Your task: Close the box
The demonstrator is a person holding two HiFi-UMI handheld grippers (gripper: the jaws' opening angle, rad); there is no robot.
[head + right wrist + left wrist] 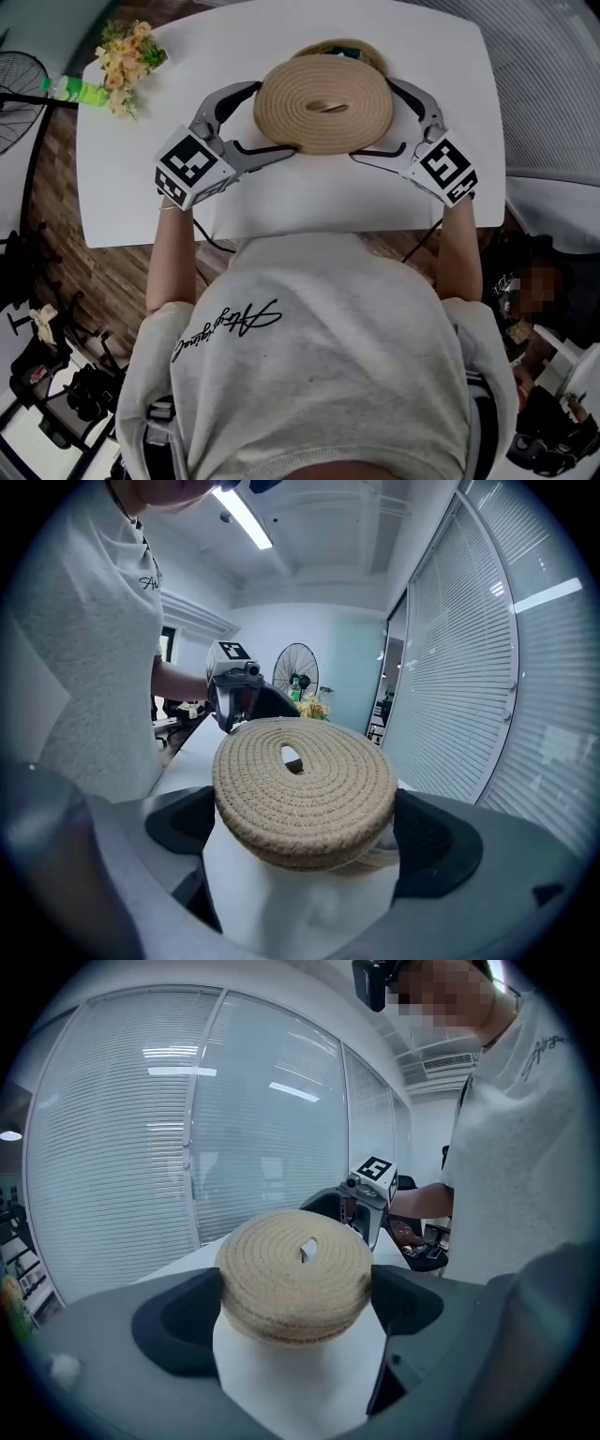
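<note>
A round woven rope lid (323, 103) hangs over the white table (281, 202), held from both sides. My left gripper (277, 118) is shut on the lid's left part and my right gripper (372, 119) on its right part. In the left gripper view the lid (295, 1279) fills the gap between the two dark pads, and the right gripper (366, 1199) shows behind it. The right gripper view has the lid (305, 789) likewise wedged between the pads. The woven box (345, 47) peeks out behind and under the lid, mostly hidden.
A bunch of yellow flowers (127, 61) lies at the table's far left corner beside a green item (82, 92). A floor fan (17, 89) stands left of the table. Dark equipment (56, 384) sits on the floor at the lower left, and a person (544, 281) is at the right.
</note>
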